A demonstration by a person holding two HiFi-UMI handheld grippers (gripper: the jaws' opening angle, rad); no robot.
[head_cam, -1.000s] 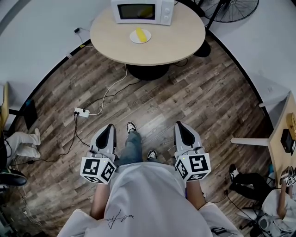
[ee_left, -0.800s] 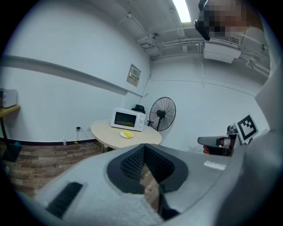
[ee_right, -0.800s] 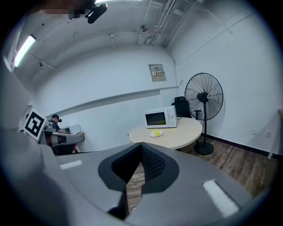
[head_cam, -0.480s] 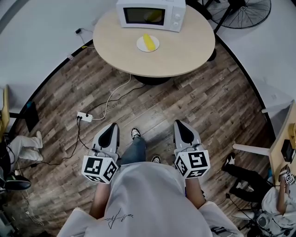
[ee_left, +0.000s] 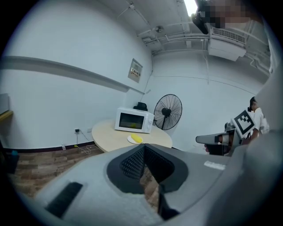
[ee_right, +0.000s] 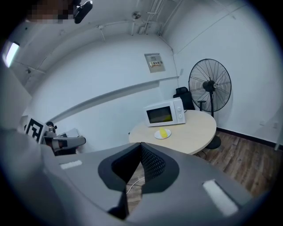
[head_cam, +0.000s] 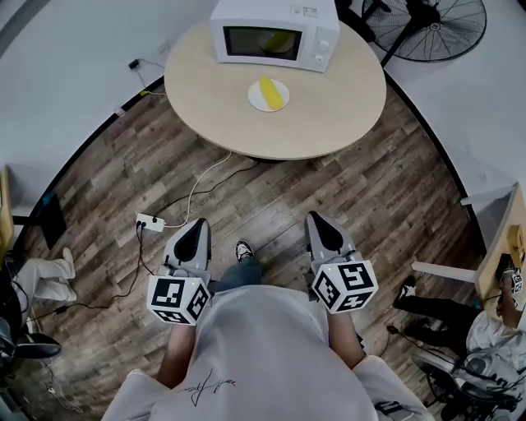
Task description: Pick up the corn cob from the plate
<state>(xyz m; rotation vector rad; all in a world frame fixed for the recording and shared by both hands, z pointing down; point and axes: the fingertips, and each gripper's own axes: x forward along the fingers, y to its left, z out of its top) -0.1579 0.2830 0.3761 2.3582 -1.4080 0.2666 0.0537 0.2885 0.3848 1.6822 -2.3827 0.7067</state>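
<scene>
A yellow corn cob lies on a small white plate on the round wooden table, just in front of a white microwave. Both grippers are held low over the wooden floor, well short of the table. My left gripper and my right gripper point toward the table, each shut with nothing between the jaws. The left gripper view shows the corn cob far ahead beyond the left gripper. In the right gripper view the corn cob lies far past the right gripper.
A power strip with trailing cables lies on the floor between me and the table. A standing fan is behind the table at the right. Seated people are at the left and right edges, by a desk.
The table, microwave and plate have drawn nearer in the head view. Both grippers have travelled forward together over the floor, still shut and empty.
</scene>
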